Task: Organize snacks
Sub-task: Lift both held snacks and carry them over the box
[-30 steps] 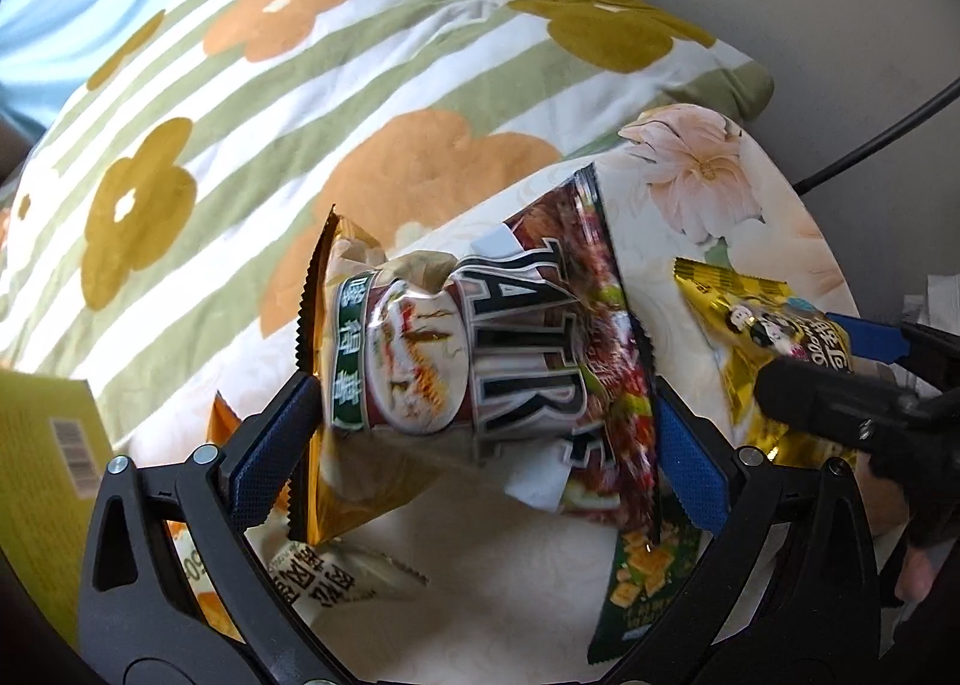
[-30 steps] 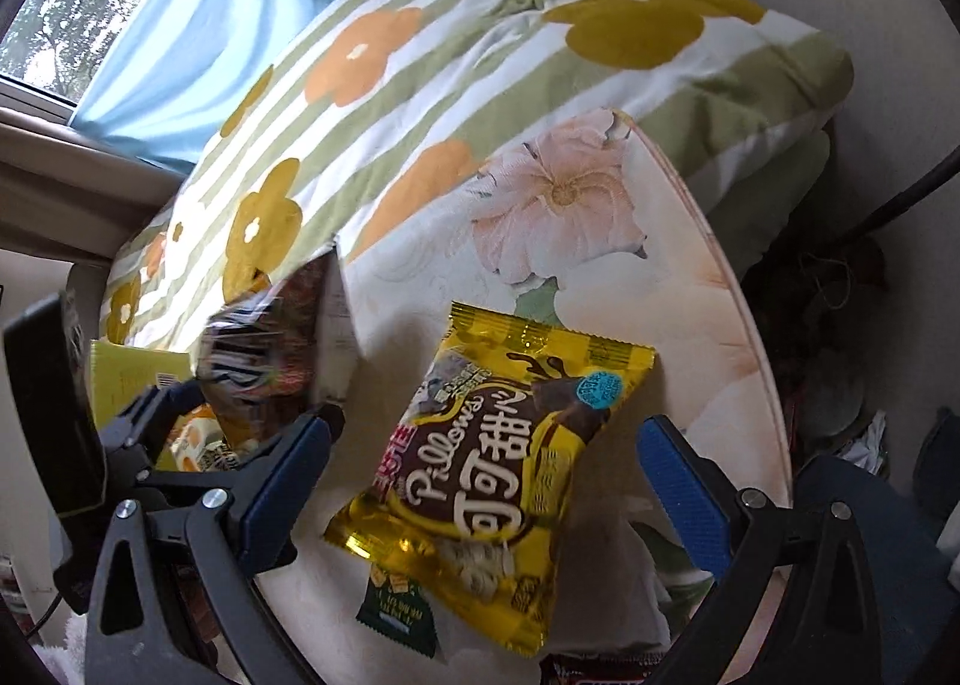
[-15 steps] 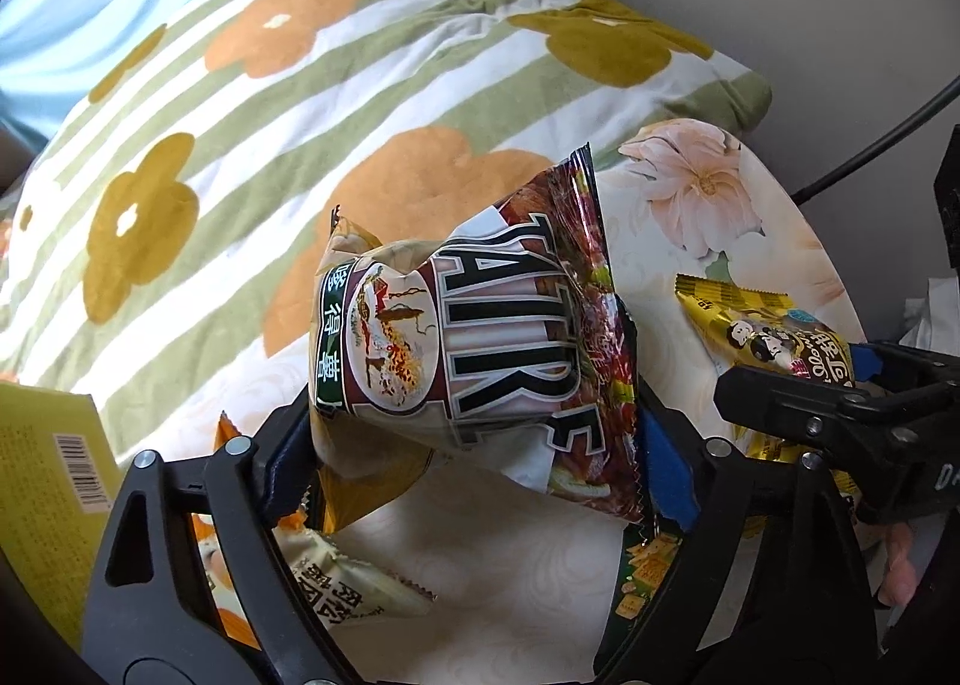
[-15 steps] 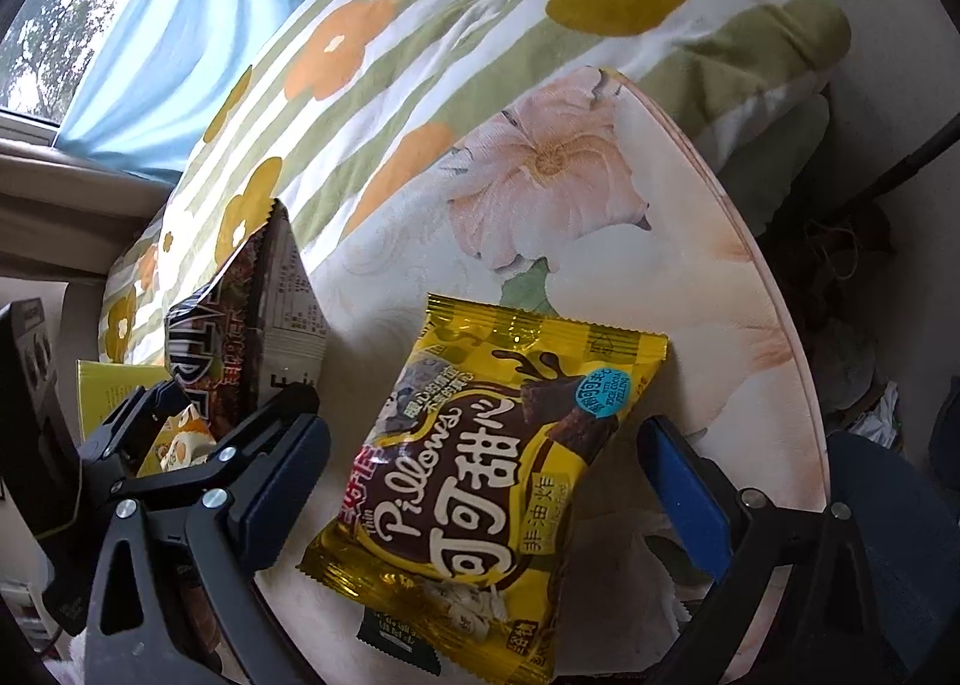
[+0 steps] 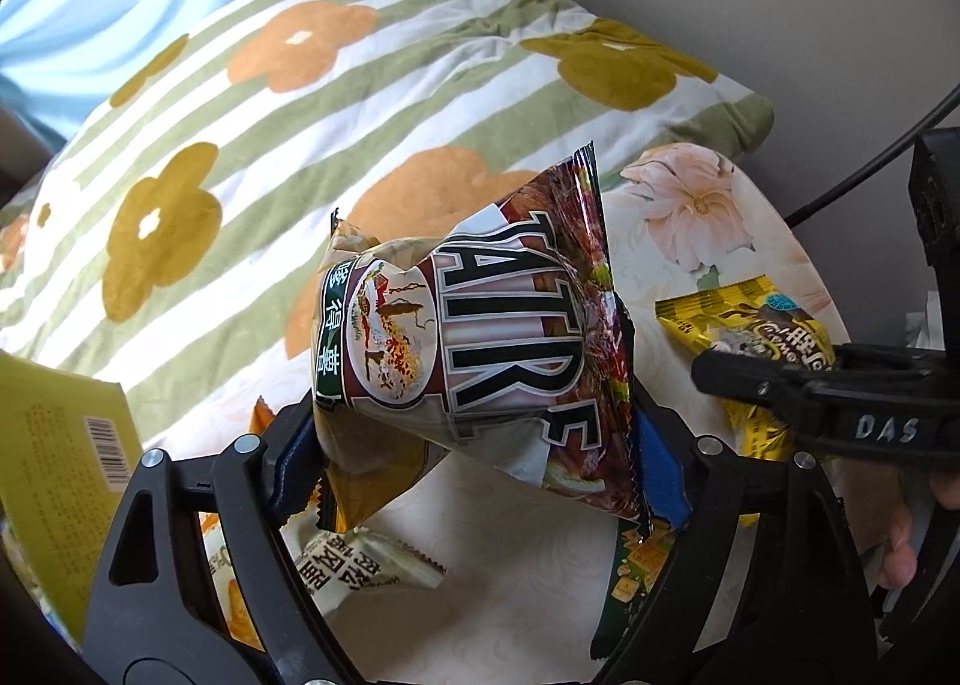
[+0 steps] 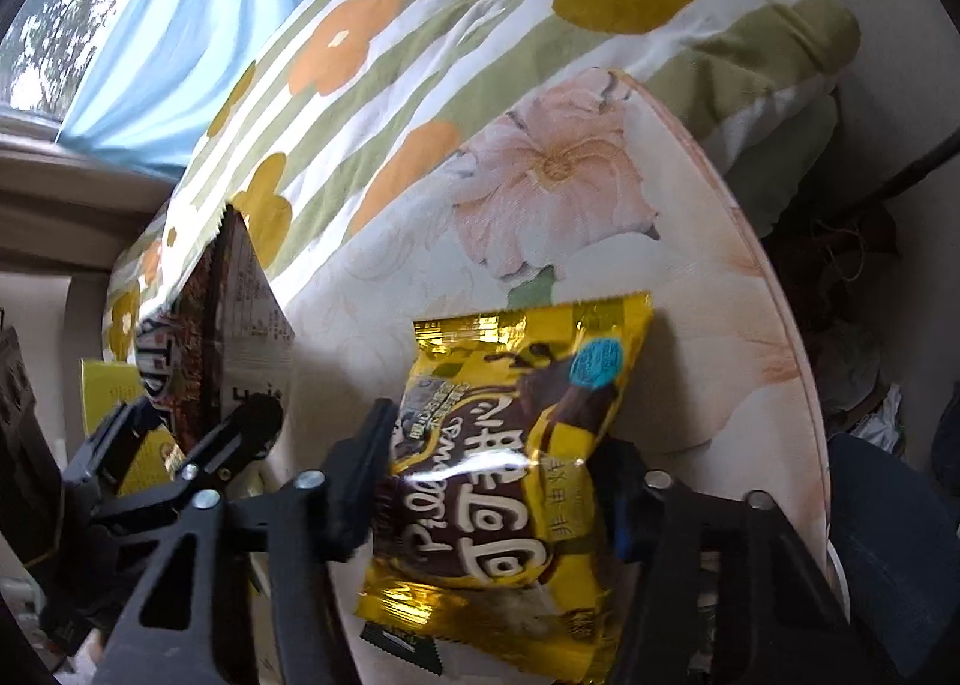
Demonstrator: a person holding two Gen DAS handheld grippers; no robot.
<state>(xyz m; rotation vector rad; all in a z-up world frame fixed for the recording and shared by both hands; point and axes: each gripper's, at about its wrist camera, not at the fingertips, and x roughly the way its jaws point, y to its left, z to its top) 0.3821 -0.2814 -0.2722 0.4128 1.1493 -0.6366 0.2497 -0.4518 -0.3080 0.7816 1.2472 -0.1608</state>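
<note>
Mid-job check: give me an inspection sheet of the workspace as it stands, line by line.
Surface: round floral table, snacks scattered on it.
Job's things: brown chip bag between the left tool's pads; yellow Pillows bag between the right tool's pads.
Clutter: white snack pack, green snack pack, yellow box.
Grippers: both tools closing on their bags.
Cables: black cable by the wall.
Surroundings: floral striped quilt, blue curtain.

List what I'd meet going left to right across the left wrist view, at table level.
Yellow box → white snack packet → brown chip bag between the left gripper fingers → gold Pillows packet in the right gripper.
</note>
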